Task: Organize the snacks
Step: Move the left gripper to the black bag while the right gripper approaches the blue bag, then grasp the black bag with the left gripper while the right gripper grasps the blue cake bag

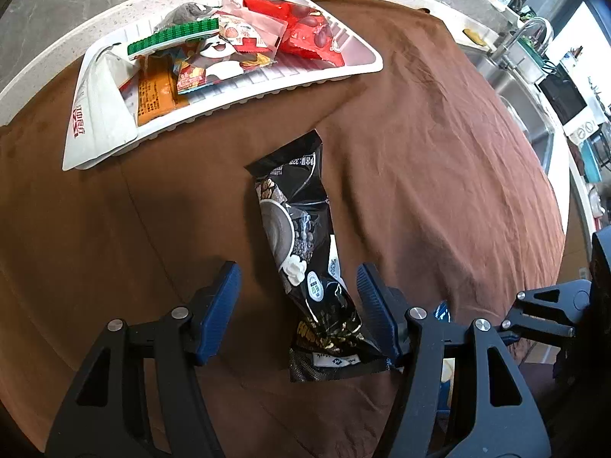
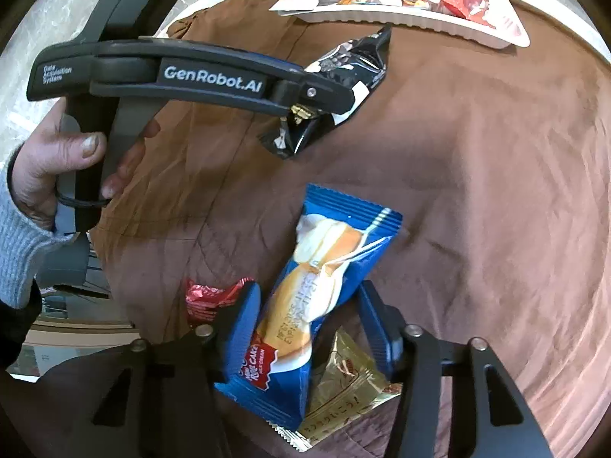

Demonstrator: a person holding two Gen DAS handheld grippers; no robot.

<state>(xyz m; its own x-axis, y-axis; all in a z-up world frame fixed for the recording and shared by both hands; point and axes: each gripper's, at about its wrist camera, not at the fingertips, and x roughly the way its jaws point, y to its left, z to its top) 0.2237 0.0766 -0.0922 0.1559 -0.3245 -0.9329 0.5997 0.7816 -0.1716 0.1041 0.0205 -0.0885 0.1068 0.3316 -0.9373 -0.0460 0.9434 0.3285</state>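
From the left wrist view we see our left gripper (image 1: 298, 307) pointing down at a brown cloth (image 1: 439, 175) that covers the table, its blue pads standing apart on either side of a long black snack packet (image 1: 301, 252). The right-hand pad seems to touch the packet's edge while the left-hand pad is clear of it, so we count the jaws as open around the packet, not clamped. Beyond it, near the table's far edge, a white tray (image 1: 343, 72) holds a heap of snacks: a red packet (image 1: 309, 30), an orange packet (image 1: 154, 93), a white packet (image 1: 97, 114) lying over the tray's rim, and a green-edged item we cannot identify. From the right wrist view we see our right gripper (image 2: 307, 315) with a blue cake packet (image 2: 305, 294) between its pads; the left-hand pad lies against the wrapper, the other sits at its edge, and we cannot tell whether it is truly gripped. A gold packet (image 2: 343, 393) and a small red packet (image 2: 208, 297) lie just beside it on the cloth. Farther off, a hand (image 2: 57, 168) in a grey sleeve holds the left gripper over the black packet, with the tray behind.
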